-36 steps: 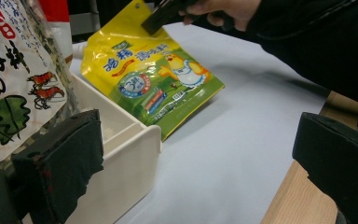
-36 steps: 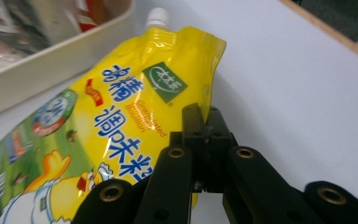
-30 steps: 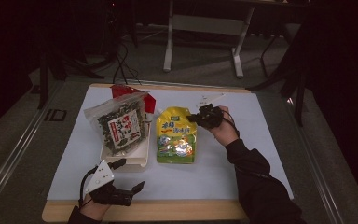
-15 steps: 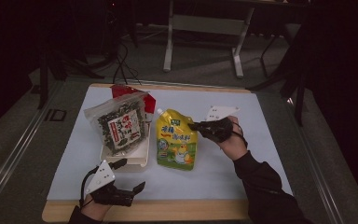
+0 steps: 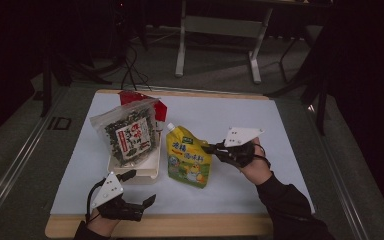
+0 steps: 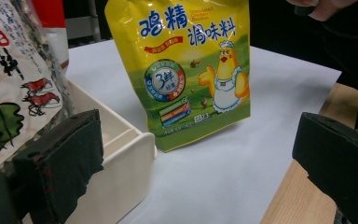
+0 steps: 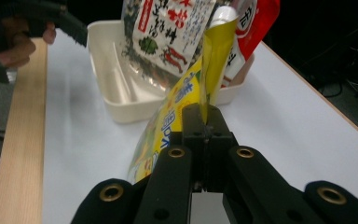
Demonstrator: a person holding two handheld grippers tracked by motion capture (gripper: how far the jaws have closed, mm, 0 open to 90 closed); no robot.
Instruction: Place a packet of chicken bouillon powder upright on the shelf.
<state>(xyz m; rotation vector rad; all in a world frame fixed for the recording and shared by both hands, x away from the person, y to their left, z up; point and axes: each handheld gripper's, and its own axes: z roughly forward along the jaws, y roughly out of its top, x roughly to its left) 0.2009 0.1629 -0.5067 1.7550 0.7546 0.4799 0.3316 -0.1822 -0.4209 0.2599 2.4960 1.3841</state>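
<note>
Dark room, metal-legged bench behind; white surface (image 5: 290,150) with a wooden front edge carries everything

- yellow seasoning pouch (image 5: 187,161) sits mid-surface, just right of the cream tray (image 5: 152,170), leaning and partly lifted, spout corner up at its top left
- right claw (image 5: 211,148) is clenched on the pouch's right edge; right gripper view shows both jaws pressed flat together with the thin yellow seam (image 7: 210,70) pinched between them
- right hand (image 5: 252,167) comes in from the lower right, grey plate on top of the gripper
- seaweed snack bag (image 5: 127,134) stands tilted in the tray, red pack (image 5: 130,97) right behind it
- left claw (image 5: 142,187) is released, jaws spread wide, nothing between them; it rests low at the near-left of the surface by the wooden edge
- left gripper view: one pad (image 6: 63,158) sits right by the tray's near corner, other pad over the wooden edge, pouch front facing it, chicken print and blue lettering readable
- pouch and left claw are apart, no contact
</note>
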